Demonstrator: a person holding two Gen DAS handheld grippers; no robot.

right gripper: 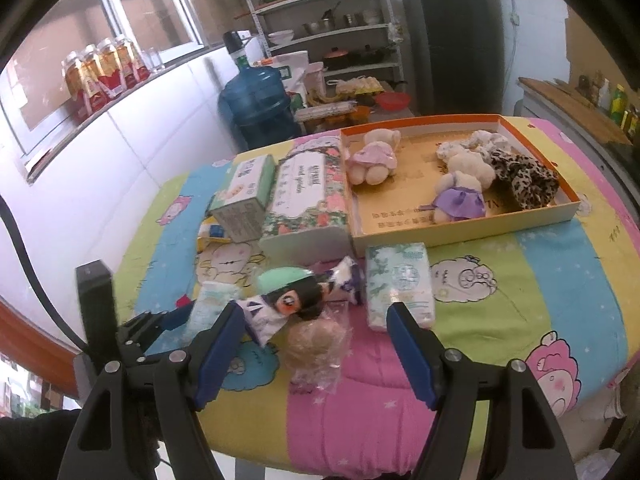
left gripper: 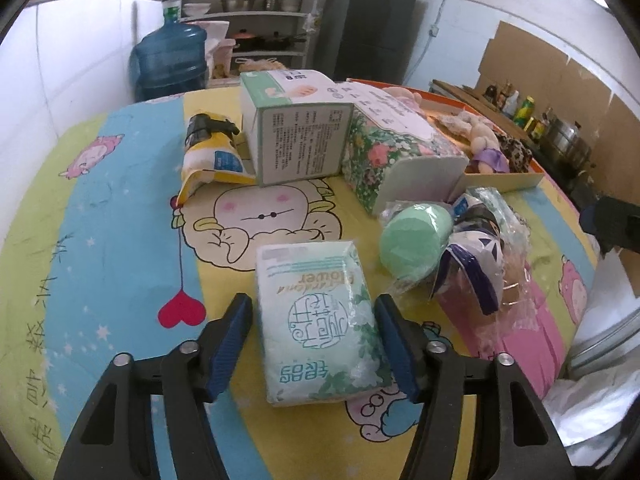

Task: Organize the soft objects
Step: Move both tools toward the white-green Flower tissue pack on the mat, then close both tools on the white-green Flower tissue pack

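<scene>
Grasp step. The left gripper (left gripper: 314, 344) straddles the tissue pack (left gripper: 316, 320) lying on the surface (left gripper: 120, 208); its fingers stand narrowed on either side, not clearly pressing. The right gripper (right gripper: 316, 344) waits, fingers wide, empty. Next: close and lift, probably toward the box (right gripper: 460, 228).

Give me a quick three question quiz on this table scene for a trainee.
1. True or false: the left tongs straddle the tissue pack.
2. Which lies inside the orange-rimmed box? A leopard-print plush; B yellow pouch; C blue water jug.
3. What do the right tongs hold?
Key: 1 true; 2 A; 3 nothing, they are open.
</scene>
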